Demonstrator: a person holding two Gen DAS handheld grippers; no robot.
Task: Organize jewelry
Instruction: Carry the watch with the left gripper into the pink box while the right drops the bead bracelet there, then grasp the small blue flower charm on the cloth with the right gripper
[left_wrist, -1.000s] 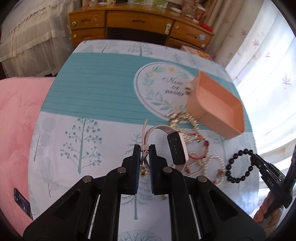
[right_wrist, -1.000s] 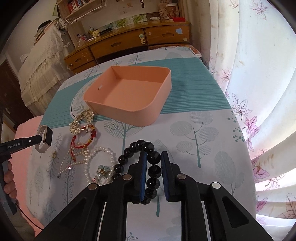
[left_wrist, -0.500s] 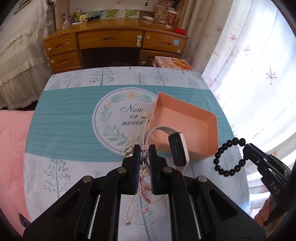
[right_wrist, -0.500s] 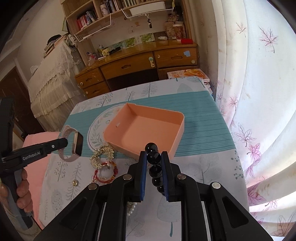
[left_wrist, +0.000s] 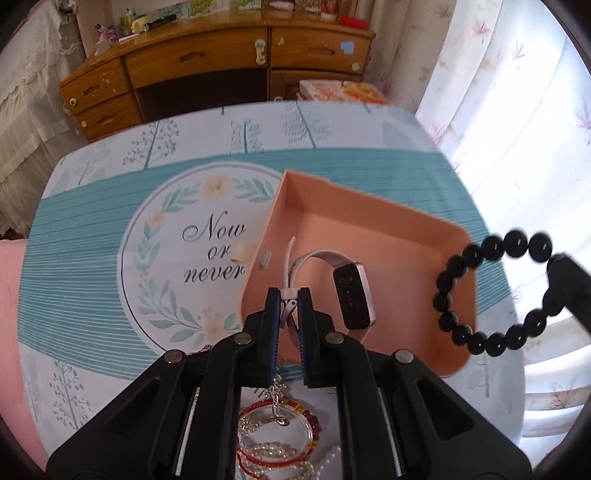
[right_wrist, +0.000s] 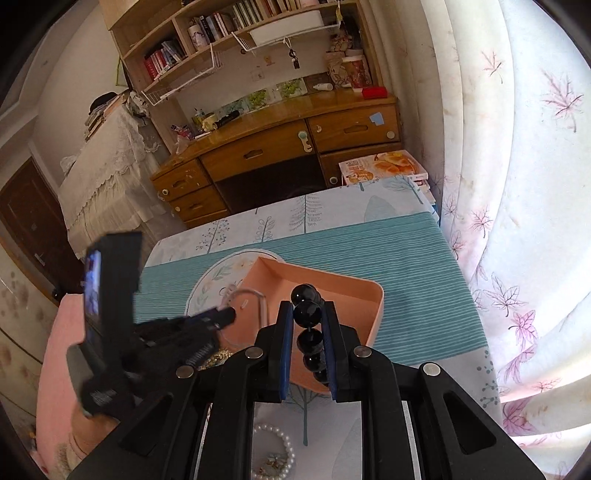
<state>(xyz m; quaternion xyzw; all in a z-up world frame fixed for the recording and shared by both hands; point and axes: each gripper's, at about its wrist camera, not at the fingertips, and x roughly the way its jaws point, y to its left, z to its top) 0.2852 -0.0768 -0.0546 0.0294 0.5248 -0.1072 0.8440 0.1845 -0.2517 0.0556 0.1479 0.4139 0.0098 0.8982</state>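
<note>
My left gripper (left_wrist: 289, 295) is shut on the strap of a pale pink smartwatch (left_wrist: 351, 295) and holds it above the near-left part of the peach tray (left_wrist: 369, 218). My right gripper (right_wrist: 307, 312) is shut on a black bead bracelet (right_wrist: 309, 314) and holds it over the tray's near edge (right_wrist: 373, 317). The bracelet (left_wrist: 491, 291) hangs as a ring over the tray's right side in the left wrist view. The left gripper (right_wrist: 221, 317) also shows in the right wrist view, reaching over the tray.
Red, pearl and gold jewelry (left_wrist: 277, 435) lies on the tablecloth below the left gripper, and a pearl bracelet (right_wrist: 275, 450) below the right one. A wooden desk (right_wrist: 280, 147) stands beyond the table. Curtains (right_wrist: 517, 184) hang on the right.
Both grippers have lifted their pieces off the tablecloth and carried them forward. The watch and the bead bracelet now hang over the tray instead of in front of it.
</note>
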